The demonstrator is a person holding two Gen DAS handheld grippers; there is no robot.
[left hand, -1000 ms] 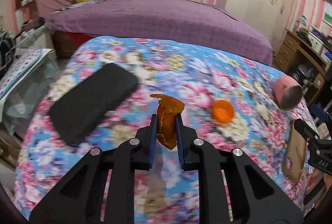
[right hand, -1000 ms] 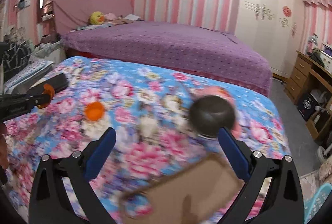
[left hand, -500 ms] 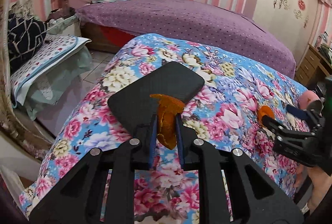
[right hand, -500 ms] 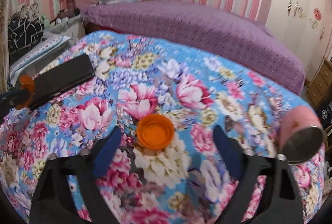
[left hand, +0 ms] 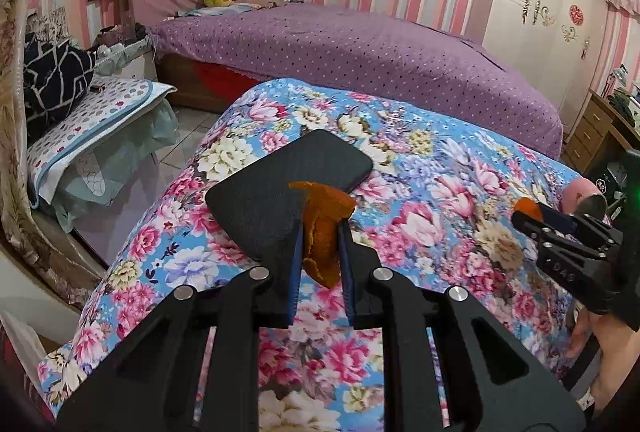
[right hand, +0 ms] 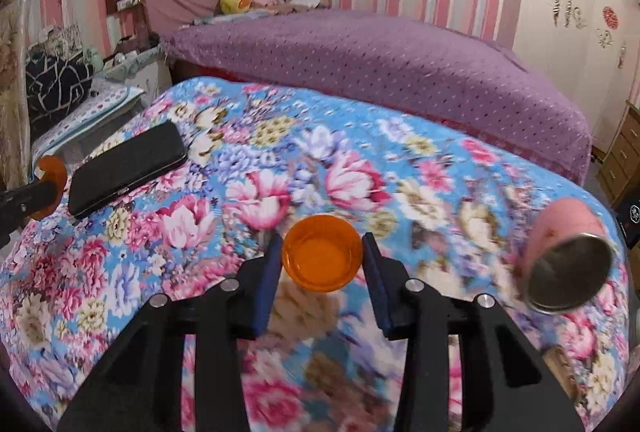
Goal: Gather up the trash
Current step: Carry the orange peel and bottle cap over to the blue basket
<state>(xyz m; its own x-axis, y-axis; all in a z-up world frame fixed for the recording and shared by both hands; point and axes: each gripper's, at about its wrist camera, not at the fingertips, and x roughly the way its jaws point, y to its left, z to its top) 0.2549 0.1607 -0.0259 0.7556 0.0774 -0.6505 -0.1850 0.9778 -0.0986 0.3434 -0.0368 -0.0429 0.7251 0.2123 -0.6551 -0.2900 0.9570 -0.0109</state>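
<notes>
My left gripper (left hand: 320,244) is shut on a piece of orange peel (left hand: 322,228) and holds it above the floral-covered table (left hand: 420,192), near a black case (left hand: 280,192). My right gripper (right hand: 320,260) is closed in around an orange bottle cap (right hand: 322,258) that lies open side up on the cloth; its blue pads sit at the cap's two sides, contact unclear. The right gripper also shows in the left wrist view (left hand: 532,218), with the cap (left hand: 526,208) at its tip. The left gripper with the peel (right hand: 52,180) shows at the left edge of the right wrist view.
The black case (right hand: 128,168) lies at the table's left. A pink metal cup (right hand: 568,256) lies on its side at the right edge. A purple bed (right hand: 380,60) stands behind the table, a side bench with a dotted cushion (left hand: 92,120) to the left.
My right gripper moved forward to the orange cap and its jaws narrowed around it. My left gripper swung left with the peel to near the black case and stayed shut.
</notes>
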